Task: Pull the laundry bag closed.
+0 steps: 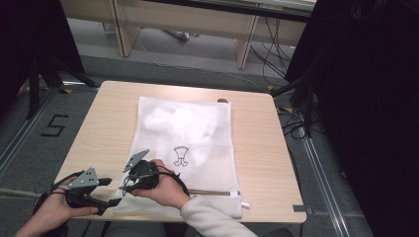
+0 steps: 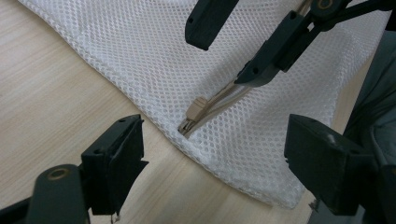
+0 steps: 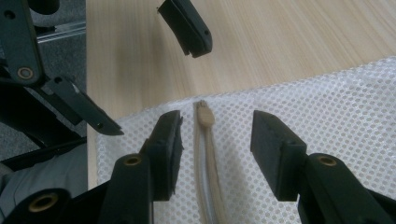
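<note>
Right now a white mesh laundry bag [image 1: 197, 143] lies flat on the wooden table [image 1: 257, 148], with pale fabric and a small printed figure showing through it, and its zipper edge runs along the side nearest the person. The thing that matters is the beige zipper pull [image 3: 203, 113] at the near-left corner of the bag, at the end of the zipper track [image 3: 208, 177]. The right gripper [image 3: 215, 135] hangs over that corner with its jaws apart and holding nothing; in the right gripper view the pull and track lie between the two jaws, a little closer to the left one, with the track's long axis running straight away from the camera, parallel to the jaws. So the jaws would close across the track, which seems the natural way to pinch the pull. The left gripper [image 2: 212, 158] sits just off the bag's corner, over bare wood, its jaws also wide apart and empty, and the pull [image 2: 196, 112] lies ahead of them, pointing toward it. The right gripper is plainly the nearer to the pull; in the high view it [image 1: 141, 175] is over the bag's corner, with the left [image 1: 86, 190] beside it at the table edge.
</note>
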`<action>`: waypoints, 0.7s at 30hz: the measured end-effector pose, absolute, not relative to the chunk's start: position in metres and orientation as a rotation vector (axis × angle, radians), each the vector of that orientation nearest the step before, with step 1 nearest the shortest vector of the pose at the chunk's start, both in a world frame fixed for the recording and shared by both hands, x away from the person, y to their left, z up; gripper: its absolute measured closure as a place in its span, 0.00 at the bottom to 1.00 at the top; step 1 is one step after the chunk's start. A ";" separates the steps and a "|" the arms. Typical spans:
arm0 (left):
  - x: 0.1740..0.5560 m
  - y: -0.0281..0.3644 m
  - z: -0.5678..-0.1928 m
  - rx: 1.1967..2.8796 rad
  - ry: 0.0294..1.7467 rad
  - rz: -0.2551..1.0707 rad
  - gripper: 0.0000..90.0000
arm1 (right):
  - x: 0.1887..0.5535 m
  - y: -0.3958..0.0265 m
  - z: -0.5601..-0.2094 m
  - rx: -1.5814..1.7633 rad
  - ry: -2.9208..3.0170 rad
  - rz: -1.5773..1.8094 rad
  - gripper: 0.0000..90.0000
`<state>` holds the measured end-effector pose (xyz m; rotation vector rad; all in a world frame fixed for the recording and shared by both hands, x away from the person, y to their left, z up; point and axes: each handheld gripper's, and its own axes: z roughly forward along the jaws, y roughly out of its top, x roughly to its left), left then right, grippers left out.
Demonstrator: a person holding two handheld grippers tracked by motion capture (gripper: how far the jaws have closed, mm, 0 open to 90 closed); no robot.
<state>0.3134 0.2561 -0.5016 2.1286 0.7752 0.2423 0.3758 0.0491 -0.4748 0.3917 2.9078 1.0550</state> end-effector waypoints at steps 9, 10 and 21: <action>0.313 0.256 -0.502 2.125 0.778 0.249 0.22 | 0.378 0.053 -0.479 0.396 2.928 1.039 0.63; 0.313 0.256 -0.502 2.122 0.780 0.248 0.22 | 0.378 0.054 -0.480 0.408 2.932 1.039 0.63; 0.312 0.255 -0.503 2.108 0.813 0.229 0.22 | 0.382 0.060 -0.484 0.394 2.951 1.027 0.64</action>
